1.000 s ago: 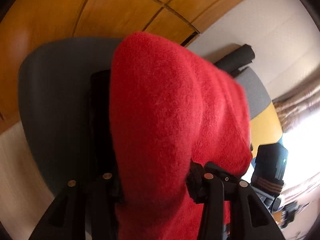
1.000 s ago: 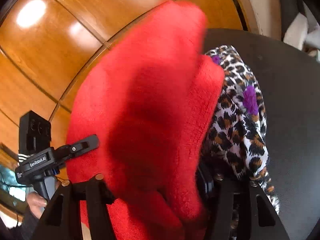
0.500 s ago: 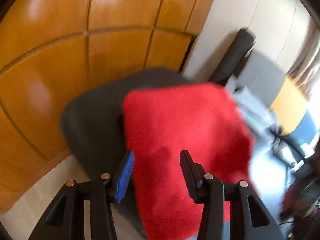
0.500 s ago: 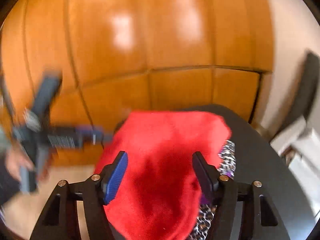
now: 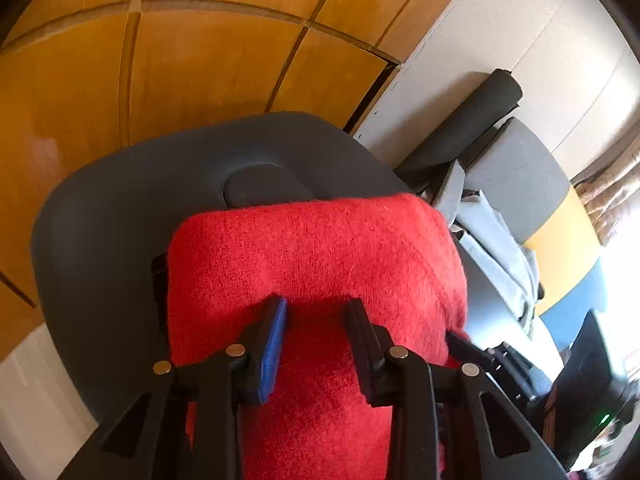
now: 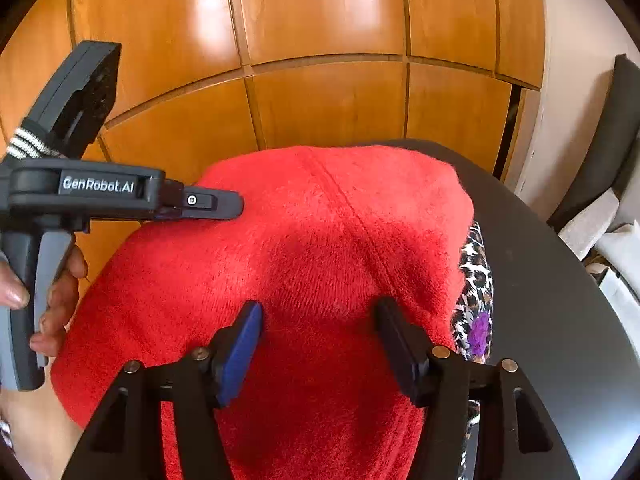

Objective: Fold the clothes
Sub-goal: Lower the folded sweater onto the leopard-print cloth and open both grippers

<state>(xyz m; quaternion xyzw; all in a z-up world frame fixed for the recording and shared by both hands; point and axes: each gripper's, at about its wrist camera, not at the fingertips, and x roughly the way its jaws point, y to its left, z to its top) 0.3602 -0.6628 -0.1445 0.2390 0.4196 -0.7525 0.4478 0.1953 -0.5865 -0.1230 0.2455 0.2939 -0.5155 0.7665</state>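
Mostly hidden: leopard-print garment under red sweater; left gripper, right gripper both apart.

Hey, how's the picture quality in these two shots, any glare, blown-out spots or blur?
Left wrist view: sharp, but the window side at right is blown out white; fisheye bends the wood panels. Right wrist view: sharp, bright glare spot on the panels, claw shadows on the red sweater.

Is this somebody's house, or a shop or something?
Probably a room in a home, maybe a bedroom or living room. A wall of glossy wooden cupboard doors stands behind the dark round table, curtains hang by a bright window, and a red sweater lies on the table over a leopard-print garment.
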